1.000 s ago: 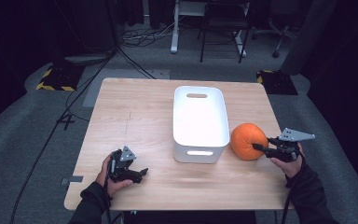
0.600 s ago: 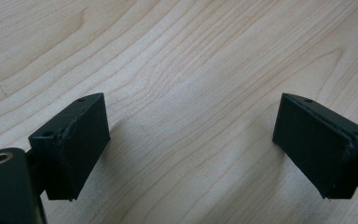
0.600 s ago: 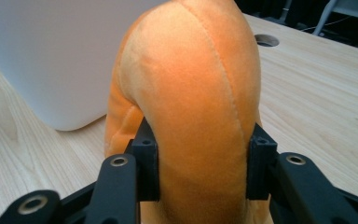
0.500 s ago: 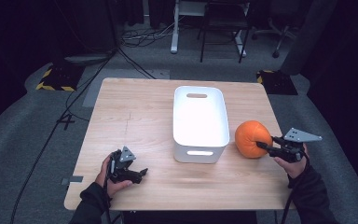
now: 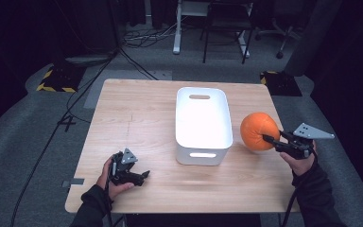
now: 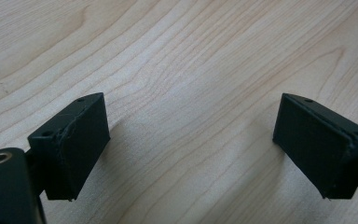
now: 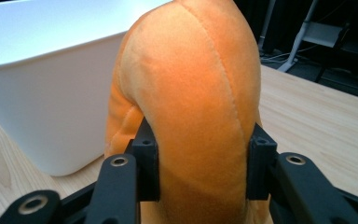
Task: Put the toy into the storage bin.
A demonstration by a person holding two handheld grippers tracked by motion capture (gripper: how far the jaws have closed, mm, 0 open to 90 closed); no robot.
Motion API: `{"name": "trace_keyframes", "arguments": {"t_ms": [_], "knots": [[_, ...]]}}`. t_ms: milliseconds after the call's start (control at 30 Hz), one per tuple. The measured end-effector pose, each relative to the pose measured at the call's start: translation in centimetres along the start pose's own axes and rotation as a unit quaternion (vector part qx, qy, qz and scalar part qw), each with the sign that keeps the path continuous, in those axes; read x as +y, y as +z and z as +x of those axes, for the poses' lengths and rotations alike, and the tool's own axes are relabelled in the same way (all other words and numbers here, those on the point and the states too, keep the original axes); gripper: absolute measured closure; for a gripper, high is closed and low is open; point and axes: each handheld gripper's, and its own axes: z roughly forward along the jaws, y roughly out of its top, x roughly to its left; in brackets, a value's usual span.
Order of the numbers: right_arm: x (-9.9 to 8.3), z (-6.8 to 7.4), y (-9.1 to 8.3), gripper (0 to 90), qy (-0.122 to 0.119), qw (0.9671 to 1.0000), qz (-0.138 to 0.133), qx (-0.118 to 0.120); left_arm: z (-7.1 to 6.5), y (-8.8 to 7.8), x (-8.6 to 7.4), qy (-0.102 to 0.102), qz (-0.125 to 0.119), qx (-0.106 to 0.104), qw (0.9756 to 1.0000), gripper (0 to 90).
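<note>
Wooden surface (image 5: 137, 118), pale, mostly bare. White bin (image 5: 202, 124) sits centre, long axis running away from the person, handle slots at both ends, nothing visible inside.

Orange plush ball (image 5: 257, 130), stitched seams, just beside bin's right wall, near the surface's right edge. From the high view can't tell if it's lifted or resting.

Right gripper (image 5: 270, 139) is clamped on the ball's near side; in the right gripper view the jaws pinch a fold of fabric, ball (image 7: 191, 93) bulging above and bin wall (image 7: 42, 93) close behind.

Left gripper (image 5: 142, 176) lies low at front left, well apart from the bin, jaws spread wide w/ bare wood between them, holding nothing.

Judgement: step in hand looks like getting the ball into the bin. To do it well: keep the pinch firm since plush slips, raise enough to clear the rim, carry across over the bin's middle, then let go low. Left gripper could steady the bin if it slides.
</note>
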Motion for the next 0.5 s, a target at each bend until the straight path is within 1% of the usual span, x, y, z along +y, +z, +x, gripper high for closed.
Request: {"name": "trace_keyframes", "arguments": {"t_ms": [133,233,367,400,433,500], "knots": [[0.8,0.1,-0.3,58.3,-0.003,0.9999,-0.012,-0.004,0.0,0.0,0.0,0.0,0.0,0.0,1.0,10.7],[1.4,0.2,-0.3,58.3,-0.006,0.9998,-0.019,0.0,0.0,0.0,0.0,0.0,0.0,0.0,1.0,10.8],[2.3,0.4,-0.2,58.3,-0.008,0.9997,-0.024,-0.004,0.0,0.0,0.0,0.0,0.0,0.0,1.0,10.8],[2.4,0.5,-0.2,58.3,-0.003,0.9997,-0.023,-0.004,0.0,0.0,0.0,0.0,0.0,-0.001,1.0,10.8],[2.6,0.6,-0.1,58.3,-0.007,0.9996,-0.027,-0.004,0.0,0.0,0.0,0.0,0.0,0.0,1.0,10.7],[2.9,0.6,0.0,58.3,-0.004,0.9995,-0.03,-0.004,0.0,0.0,0.0,0.0,0.0,0.0,1.0,10.8]]}}
